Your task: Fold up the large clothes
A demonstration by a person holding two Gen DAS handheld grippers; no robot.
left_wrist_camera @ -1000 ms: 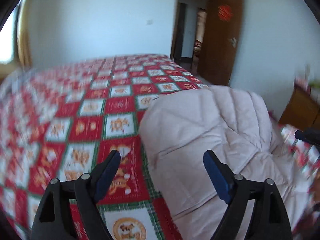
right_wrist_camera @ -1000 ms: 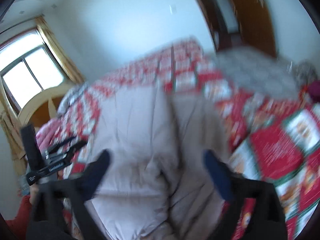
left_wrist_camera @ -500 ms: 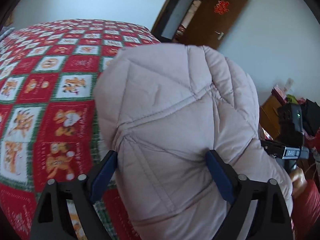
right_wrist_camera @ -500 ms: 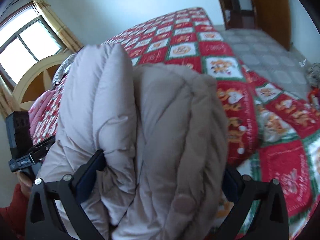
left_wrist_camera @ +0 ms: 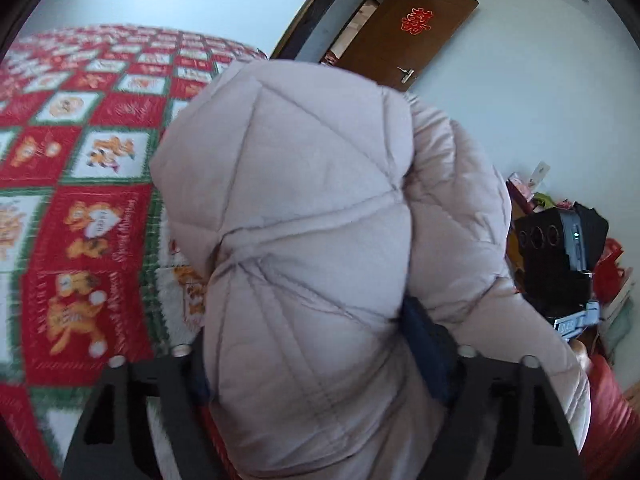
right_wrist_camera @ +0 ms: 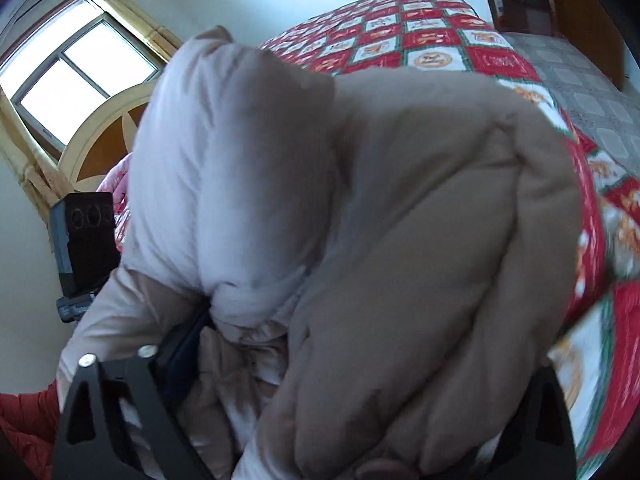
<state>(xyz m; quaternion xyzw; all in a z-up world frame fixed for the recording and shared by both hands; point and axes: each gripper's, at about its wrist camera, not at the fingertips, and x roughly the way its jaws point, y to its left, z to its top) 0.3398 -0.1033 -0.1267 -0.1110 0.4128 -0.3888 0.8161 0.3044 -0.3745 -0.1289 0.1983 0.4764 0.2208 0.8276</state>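
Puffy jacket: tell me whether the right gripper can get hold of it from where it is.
Probably yes. The folded puffy jacket already bulges between the right gripper's jaws, which have just been closing on its bulk; nothing else stands in the way.

Puffy jacket (left_wrist_camera: 312, 240) blocks ahead; open bedspread (left_wrist_camera: 80, 208) lies beside it.

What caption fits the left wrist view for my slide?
Left tongs closing around a bulky, pale quilted coat above the red patchwork bedspread.

Puffy quilted matt cloth jacket (left_wrist_camera: 320, 240) (pale pink) on printed cotton bedspread (left_wrist_camera: 80, 220).
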